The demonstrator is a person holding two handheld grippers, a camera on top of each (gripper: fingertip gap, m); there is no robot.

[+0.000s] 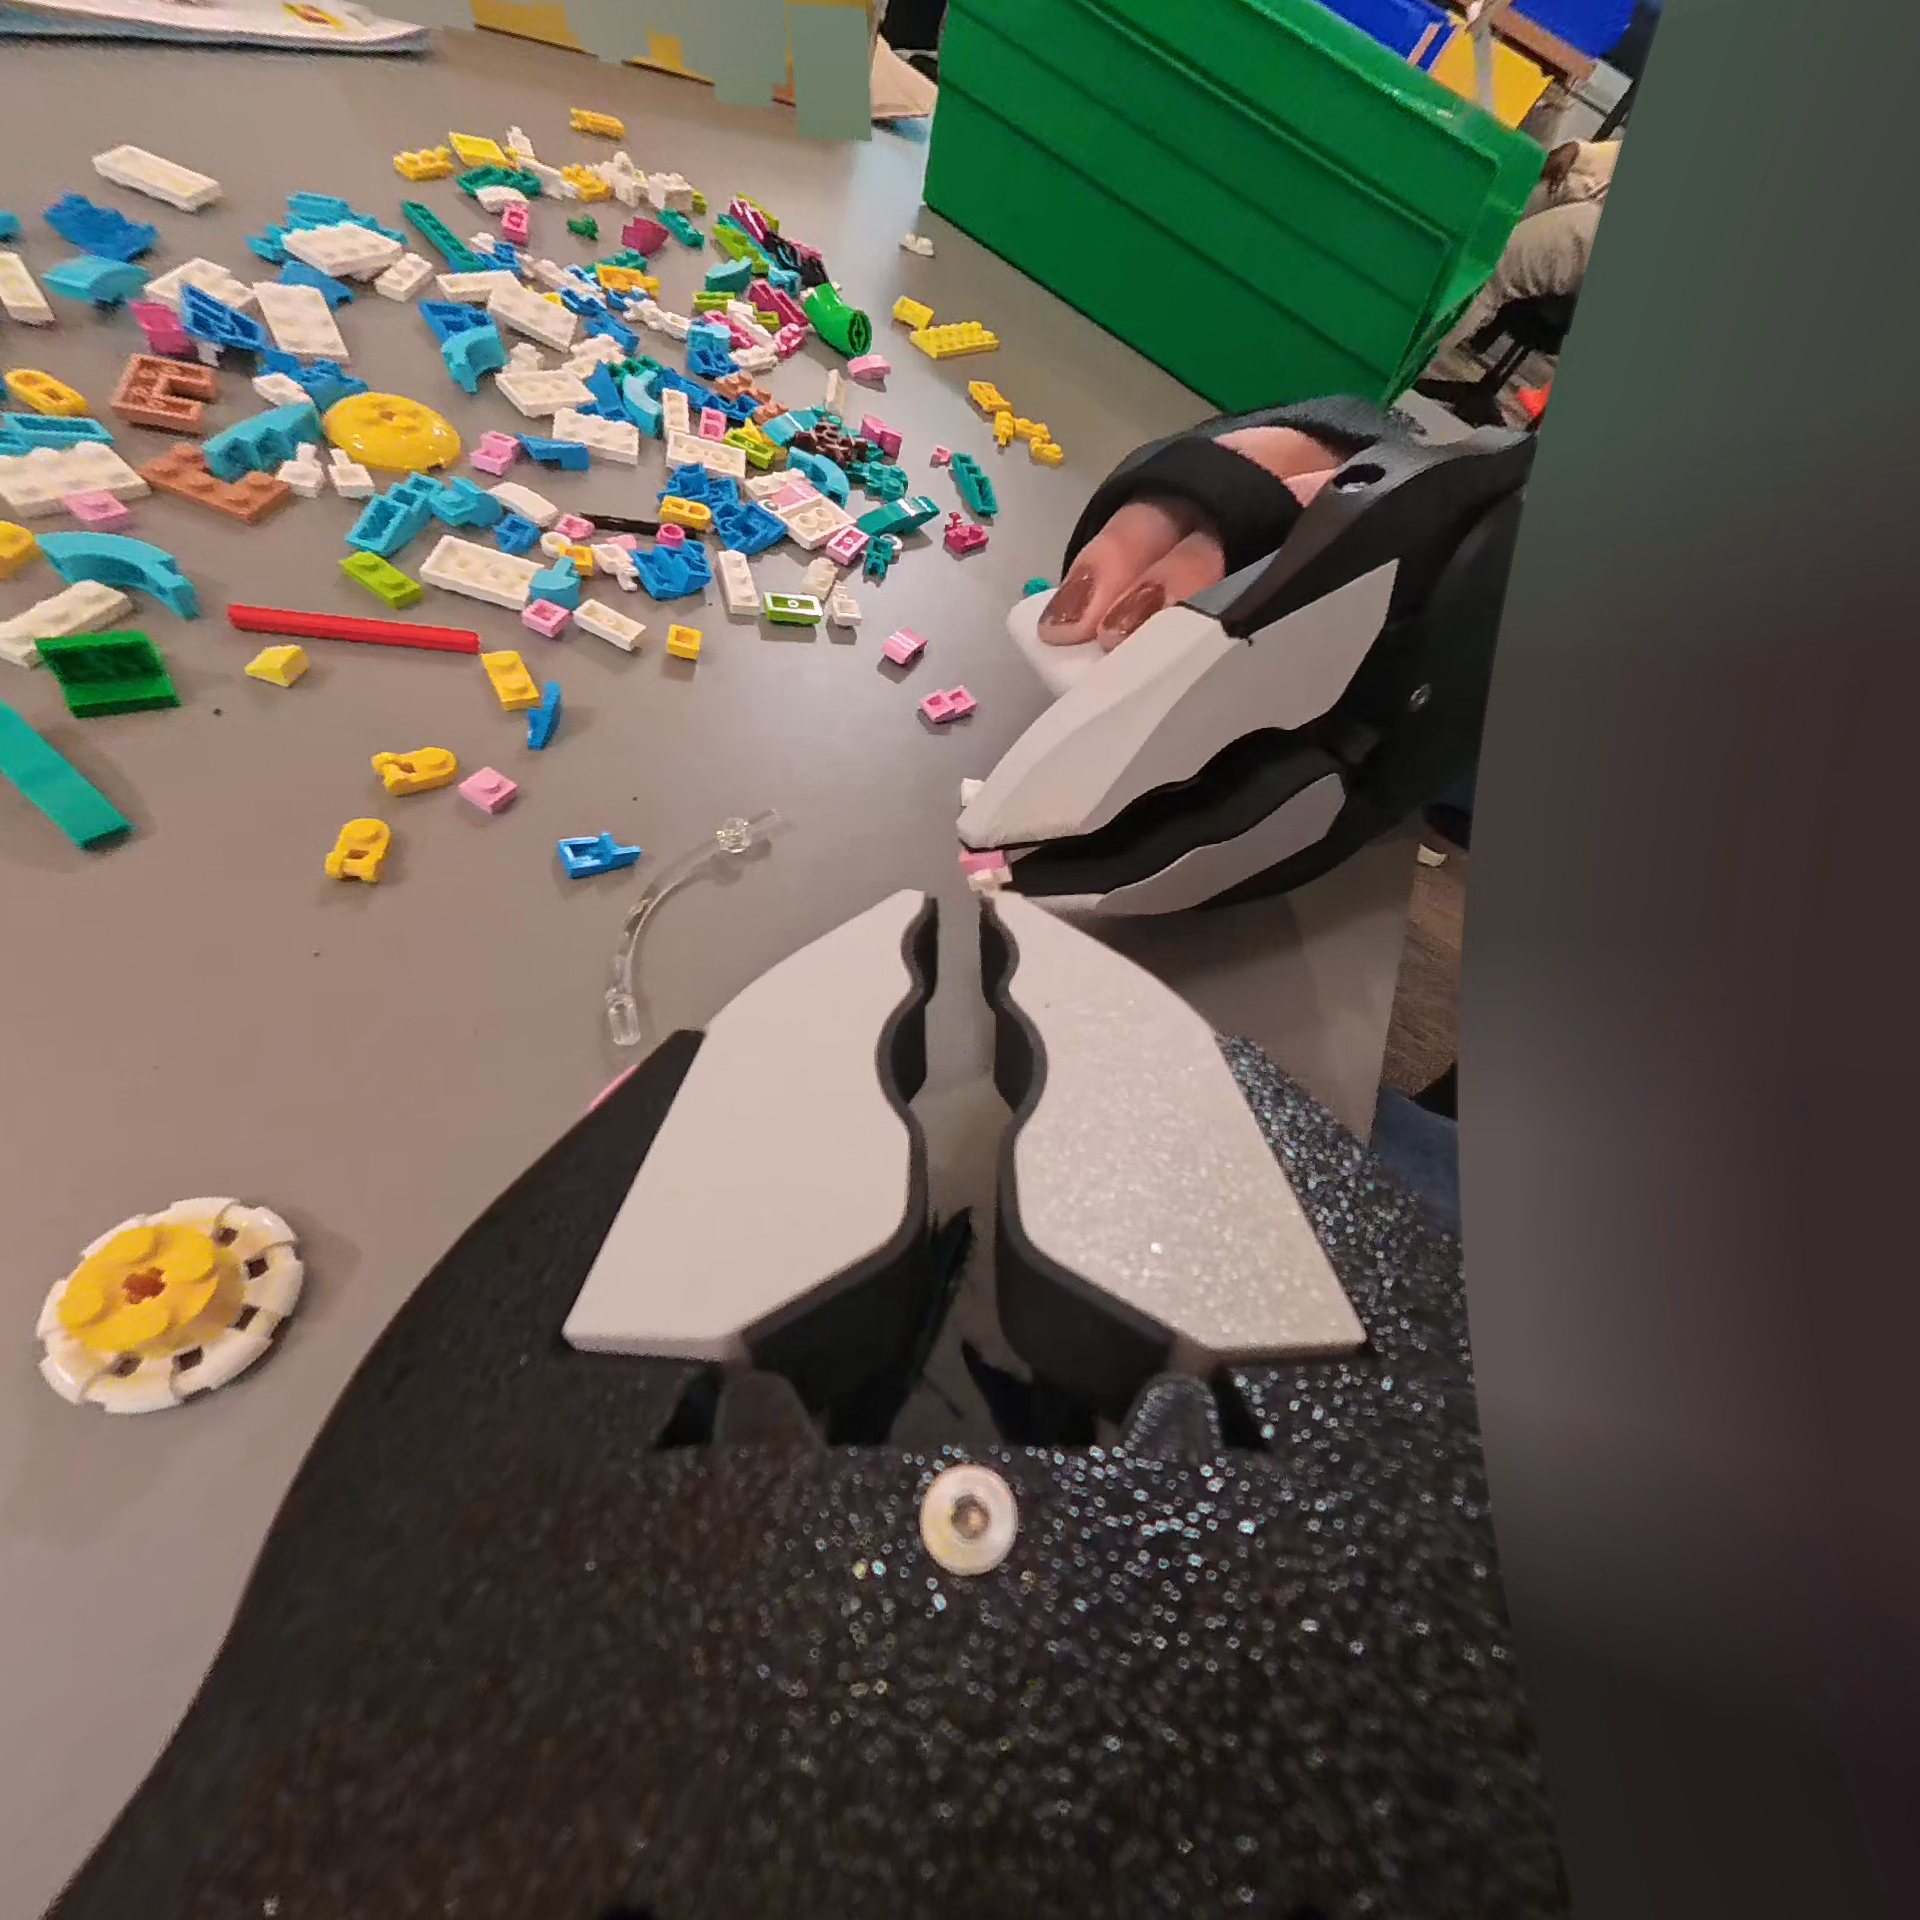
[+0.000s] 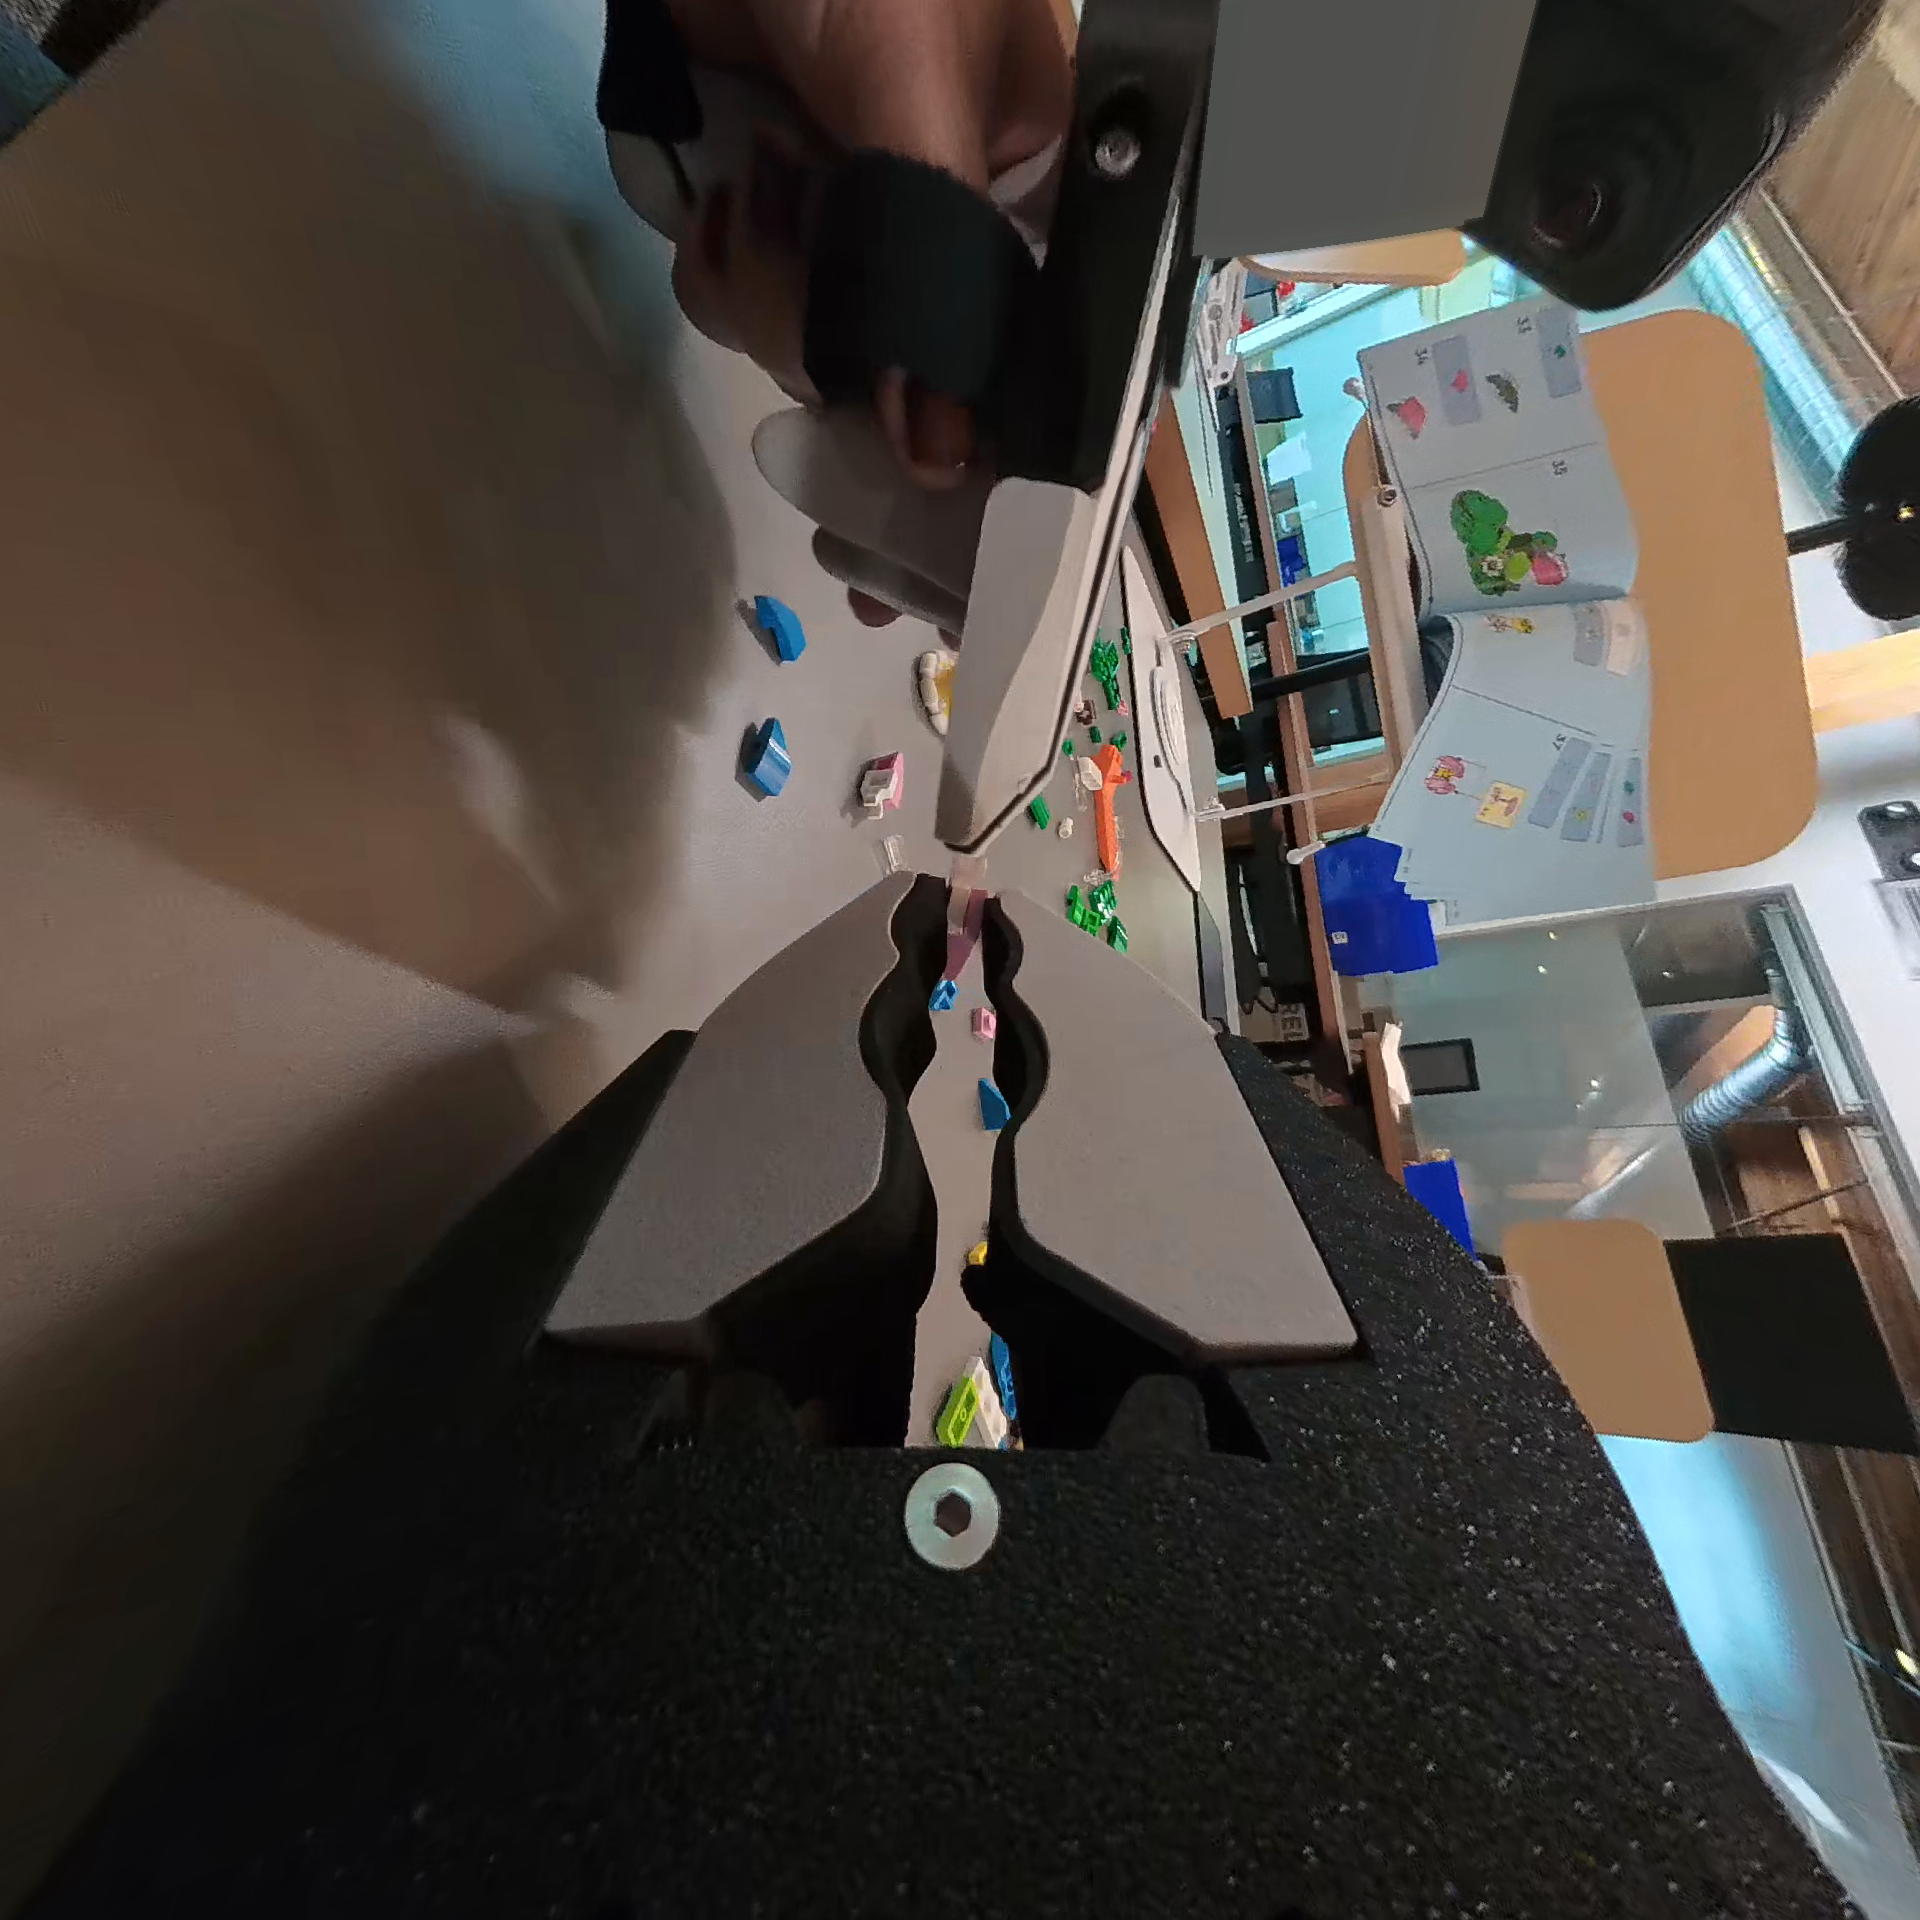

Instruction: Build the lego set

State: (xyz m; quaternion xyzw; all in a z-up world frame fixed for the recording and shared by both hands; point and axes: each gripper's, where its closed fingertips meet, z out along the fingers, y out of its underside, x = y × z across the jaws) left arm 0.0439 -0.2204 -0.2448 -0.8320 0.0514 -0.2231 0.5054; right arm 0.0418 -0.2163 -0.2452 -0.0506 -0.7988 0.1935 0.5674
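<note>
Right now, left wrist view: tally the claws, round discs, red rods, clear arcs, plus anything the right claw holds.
Claws: 2, left claw, right claw
Round discs: 2, yellow disc, white-yellow disc
Red rod: 1
Clear arc: 1
Pink piece in right claw: 1
Total: 7

Grey table (image 1: 312,1039); green bin (image 1: 1195,187) behind; blue bins (image 2: 1371,920); glass partition (image 2: 1538,1039).

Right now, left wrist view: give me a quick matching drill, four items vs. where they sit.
Items:
1. red rod
2. yellow and white disc
3. clear curved piece
4. green bin

Places:
A. far right, behind the brick pile
B. near left, alone
C. just left of the left gripper's tips
D. near edge of the brick pile

Pairs: 1-D, 2-B, 3-C, 4-A
</note>
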